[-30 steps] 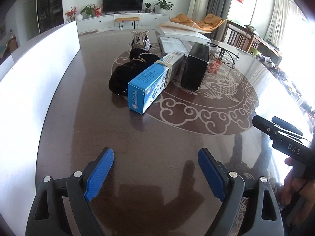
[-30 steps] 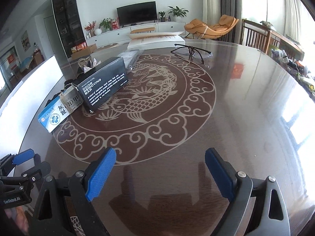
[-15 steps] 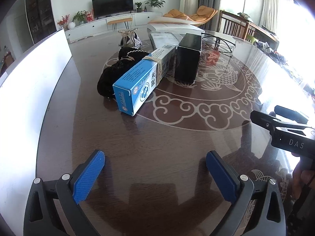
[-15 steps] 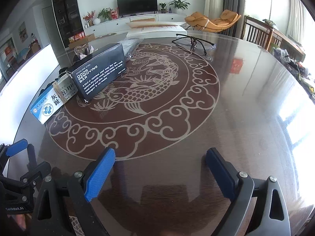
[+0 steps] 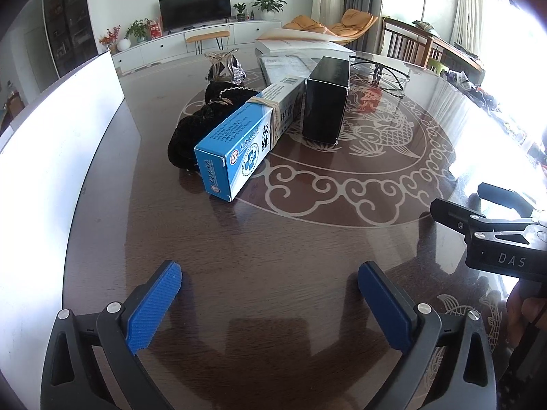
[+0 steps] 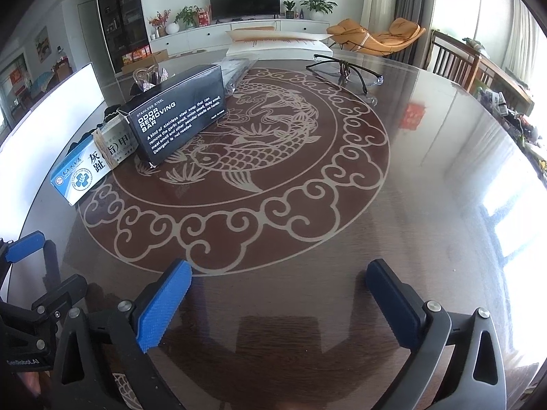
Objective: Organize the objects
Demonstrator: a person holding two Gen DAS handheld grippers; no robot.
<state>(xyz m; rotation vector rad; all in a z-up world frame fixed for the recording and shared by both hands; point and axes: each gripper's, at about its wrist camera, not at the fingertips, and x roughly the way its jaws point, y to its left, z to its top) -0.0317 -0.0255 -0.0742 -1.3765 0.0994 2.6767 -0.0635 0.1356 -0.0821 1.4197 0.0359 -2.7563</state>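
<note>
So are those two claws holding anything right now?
No. The left claw and the right claw have both just been opening, with only bare table between their blue pads.

Beyond the left gripper, the black pouch is largely hidden behind the blue box, whose far end is covered by the black box. The glass ornament farther back is too small to make out. At that gripper's right, the right gripper runs off the picture's edge, and only a sliver of the hand holding it shows. Ahead and left of the right gripper, the black box hides the blue box's far end. The eyeglasses far ahead are thin and hard to trace. The window glare at that gripper's right washes out the table edge.
</note>
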